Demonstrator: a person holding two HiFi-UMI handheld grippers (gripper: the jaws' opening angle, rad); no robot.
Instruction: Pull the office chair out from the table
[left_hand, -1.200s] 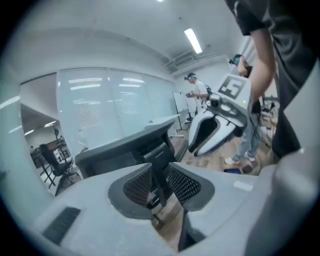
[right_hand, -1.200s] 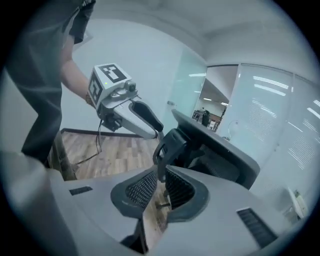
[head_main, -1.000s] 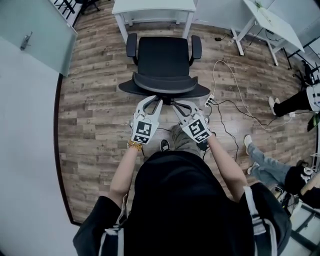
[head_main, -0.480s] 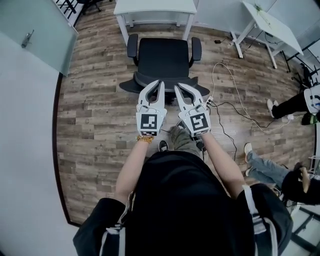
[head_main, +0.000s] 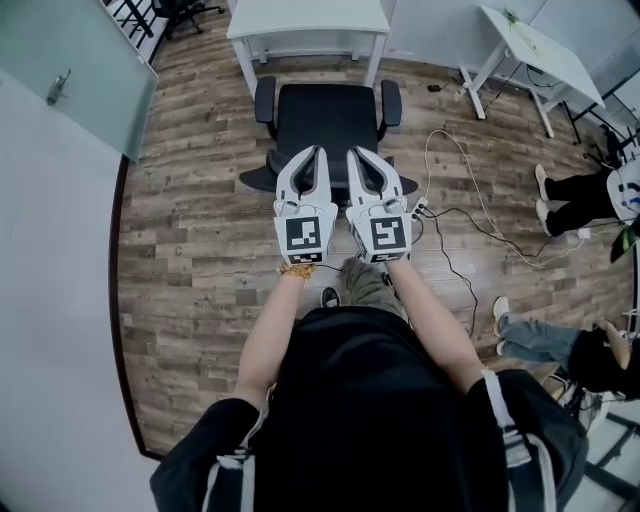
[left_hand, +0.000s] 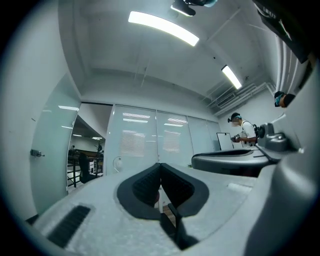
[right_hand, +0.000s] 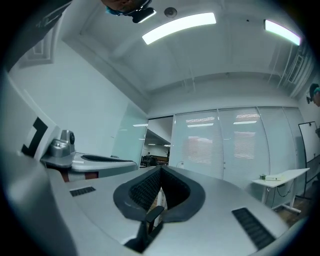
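Observation:
The black office chair stands on the wood floor, its seat clear of the white table behind it. My left gripper and right gripper are held up side by side over the chair's backrest in the head view, pointing level. Both are shut with nothing between the pads, and neither touches the chair. The left jaws have just been closing on nothing. In the left gripper view the left gripper faces glass walls. The right gripper faces the same walls in its own view.
A second white table stands at the back right. Cables and a power strip lie on the floor right of the chair. Seated people's legs are at the right edge. A glass door is at the left.
Both grippers rose from low behind the backrest and turned level. The left jaws, apart a second ago, came together. The chair stays in place.

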